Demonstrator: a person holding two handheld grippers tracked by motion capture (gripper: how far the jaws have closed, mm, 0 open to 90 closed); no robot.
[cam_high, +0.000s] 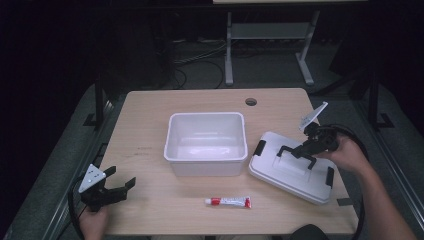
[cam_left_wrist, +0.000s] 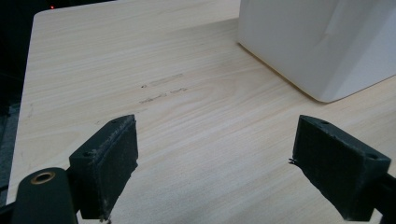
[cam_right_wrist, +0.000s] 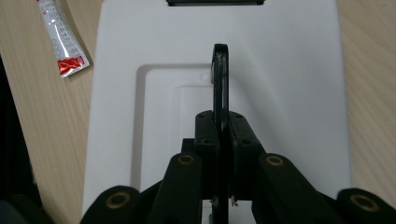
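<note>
- Two grippers are at work: the right gripper (cam_right_wrist: 220, 140) has its jaws clamped on the black handle (cam_right_wrist: 220, 79) of the white lid (cam_high: 292, 167), which lies flat on the table (cam_high: 150, 135) just right of the empty white box (cam_high: 206, 142).
- Left gripper (cam_high: 120, 187) rests near the table's front left corner, jaws wide apart, holding nothing.
- One small tube (cam_high: 228, 201) lies in front of the box.
- Likely step: lifting the lid; next it needs raising level and centring over the box.

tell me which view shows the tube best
The high view: the whole tube lies flat on the table in front of the bin. The right gripper view catches only its red end at the frame's top left, beside the lid.
</note>
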